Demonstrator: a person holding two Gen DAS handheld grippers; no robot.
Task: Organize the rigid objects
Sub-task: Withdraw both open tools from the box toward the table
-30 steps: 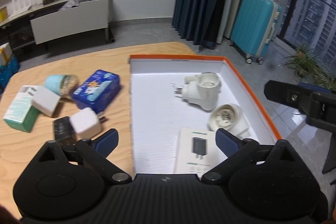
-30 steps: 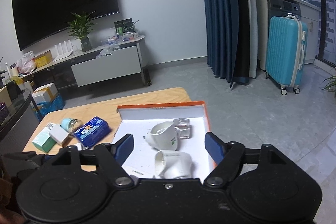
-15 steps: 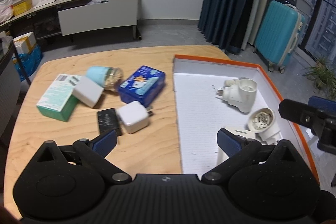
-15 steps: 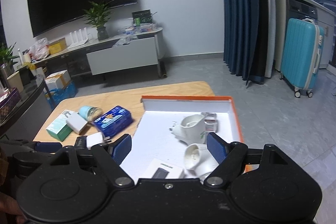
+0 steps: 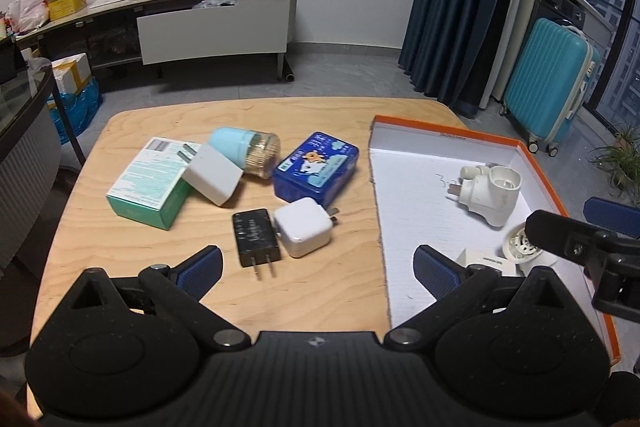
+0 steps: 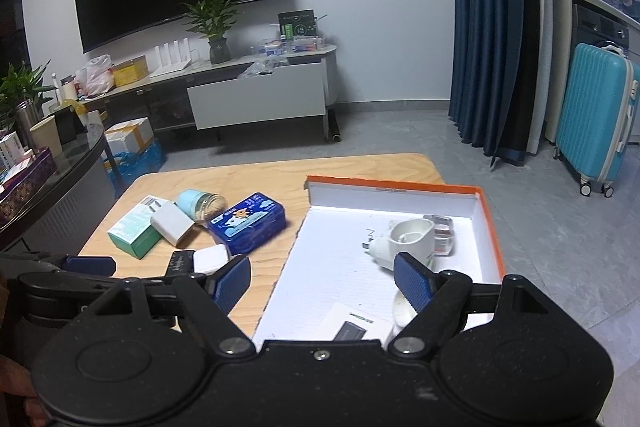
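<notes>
My left claw [image 5: 316,265] hangs wide open over the worktop [image 5: 120,251], holding nothing. Just ahead of it, between the pads and slightly left of centre, lies the black charger [image 5: 256,235], long axis running almost straight away from me, prongs pointing back at the claw. The white charger [image 5: 304,231] touches its right side. My right claw [image 6: 322,277] is also wide open and empty, hovering over the tray [image 6: 489,227], where a white socket adapter [image 6: 404,241] already sits. The left is clearly nearer the black charger, so I judge it should take it, closing across the short width, wary of nudging the white one
</notes>
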